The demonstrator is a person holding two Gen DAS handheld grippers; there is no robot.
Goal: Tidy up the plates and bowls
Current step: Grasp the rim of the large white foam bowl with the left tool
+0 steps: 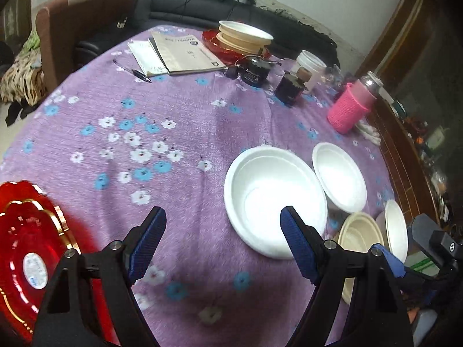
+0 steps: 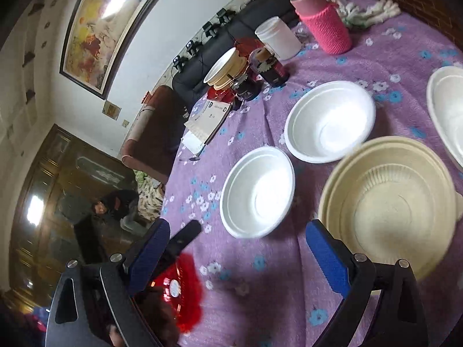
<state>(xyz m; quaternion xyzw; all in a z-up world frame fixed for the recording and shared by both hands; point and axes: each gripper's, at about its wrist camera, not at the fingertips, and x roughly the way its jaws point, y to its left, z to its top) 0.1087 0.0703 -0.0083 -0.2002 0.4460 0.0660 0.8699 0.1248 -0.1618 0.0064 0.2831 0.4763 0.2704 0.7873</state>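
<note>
My left gripper (image 1: 222, 222) is open and empty above the purple floral cloth (image 1: 173, 121). A red gold-trimmed plate (image 1: 29, 260) lies to its left, and a large white bowl (image 1: 275, 202) sits just past its right finger. A smaller white bowl (image 1: 338, 179), a cream bowl (image 1: 358, 240) and a tilted white bowl (image 1: 396, 231) lie further right. My right gripper (image 2: 237, 224) is open with nothing held. The white bowl (image 2: 257, 190) lies just ahead of it, the cream bowl (image 2: 390, 202) by its right finger and the red plate (image 2: 179, 286) by its left.
At the table's far side a red plate carries stacked cream and white bowls (image 1: 243, 37). Booklets (image 1: 179, 52), a pen (image 1: 133, 72), dark jars (image 1: 289, 89), a white tub (image 1: 312, 66) and a pink-sleeved bottle (image 1: 353, 107) stand nearby. A brown wall (image 1: 405, 150) runs along the right edge.
</note>
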